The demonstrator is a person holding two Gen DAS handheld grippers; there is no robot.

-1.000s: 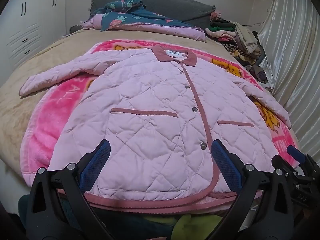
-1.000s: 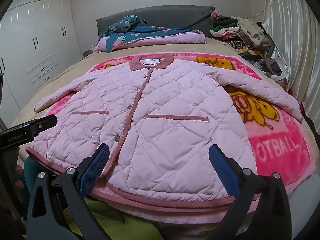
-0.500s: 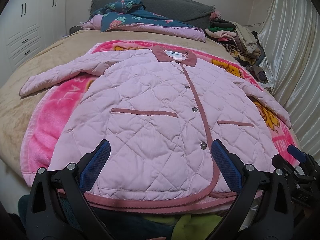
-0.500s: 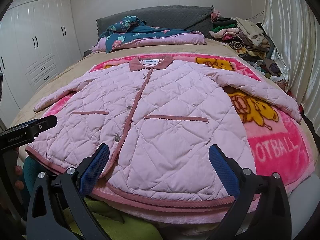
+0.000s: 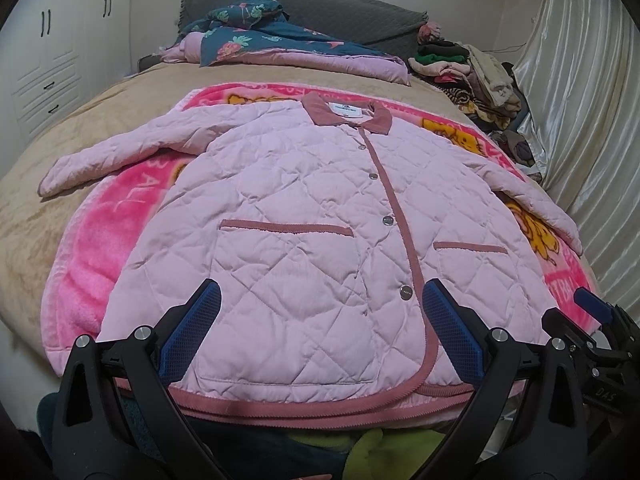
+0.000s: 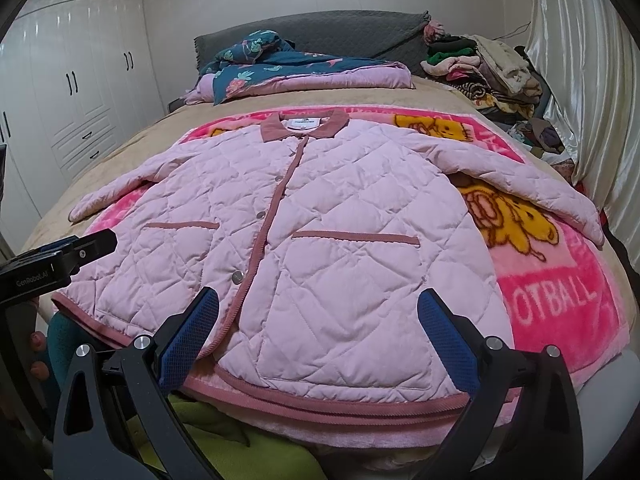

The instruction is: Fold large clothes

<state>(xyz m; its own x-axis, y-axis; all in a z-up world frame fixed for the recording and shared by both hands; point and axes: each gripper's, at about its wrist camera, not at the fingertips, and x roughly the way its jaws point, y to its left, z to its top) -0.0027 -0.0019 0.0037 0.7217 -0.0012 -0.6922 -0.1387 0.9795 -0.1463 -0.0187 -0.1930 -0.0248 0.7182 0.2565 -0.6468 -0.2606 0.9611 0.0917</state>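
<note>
We see the beige-covered bed (image 5: 44,216) carrying a bright pink cartoon-print fleece blanket (image 5: 100,248). On it the pale pink quilted jacket (image 5: 288,216) lies flat, buttoned, collar at 12 o'clock, sleeves at 9 and 3. We judge folding not yet begun. Our left gripper (image 5: 320,326) and right gripper (image 6: 318,326) hover spread wide, empty, at the 6 o'clock hem; next comes pinching a sleeve.

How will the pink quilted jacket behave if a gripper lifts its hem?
The pink quilted jacket probably drapes softly, since its sleeves lie limp. Its puffy quilting suggests it is light but bulky. The pink fleece blanket beneath may drag along.
</note>
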